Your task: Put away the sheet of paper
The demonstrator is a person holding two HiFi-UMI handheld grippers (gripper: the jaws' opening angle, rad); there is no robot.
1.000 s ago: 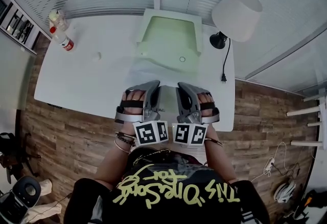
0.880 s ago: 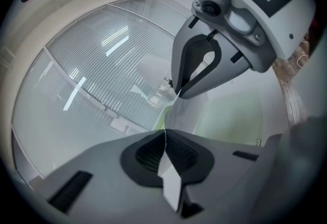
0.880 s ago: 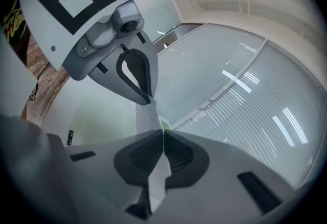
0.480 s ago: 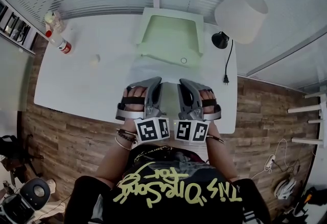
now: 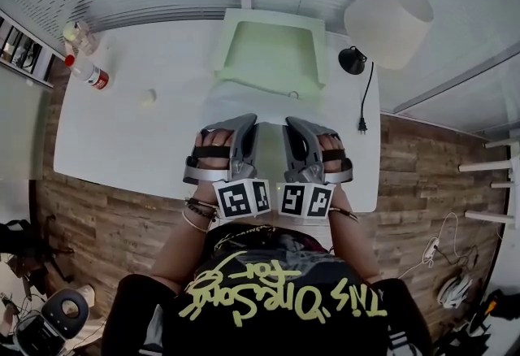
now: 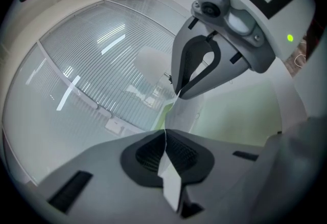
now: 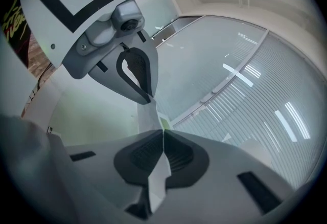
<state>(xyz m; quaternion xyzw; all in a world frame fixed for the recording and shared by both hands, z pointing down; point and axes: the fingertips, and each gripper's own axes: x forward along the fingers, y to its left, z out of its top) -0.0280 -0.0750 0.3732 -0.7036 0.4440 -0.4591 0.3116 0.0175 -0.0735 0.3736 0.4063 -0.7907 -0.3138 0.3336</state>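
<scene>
A pale sheet of paper (image 5: 268,106) hangs between my two grippers above the near part of the white table (image 5: 138,135). My left gripper (image 5: 250,122) is shut on one edge of the sheet (image 6: 168,179). My right gripper (image 5: 291,123) is shut on the other edge (image 7: 156,179). The two stand side by side, a hand's width apart, tips pointing away from me. In the left gripper view the right gripper (image 6: 179,94) pinches the sheet at upper right. A light green letter tray (image 5: 230,37) stands beyond the sheet at the table's back.
A white-shaded lamp (image 5: 388,13) with a black base (image 5: 352,60) and cord stands at the back right. A bottle with a red label (image 5: 88,74) and a small pale object (image 5: 147,97) are at the left. Window blinds run behind the table; the floor is wood.
Both grippers stay shut on the sheet, and the picture has shifted a little. They keep about the same distance from the tray.
</scene>
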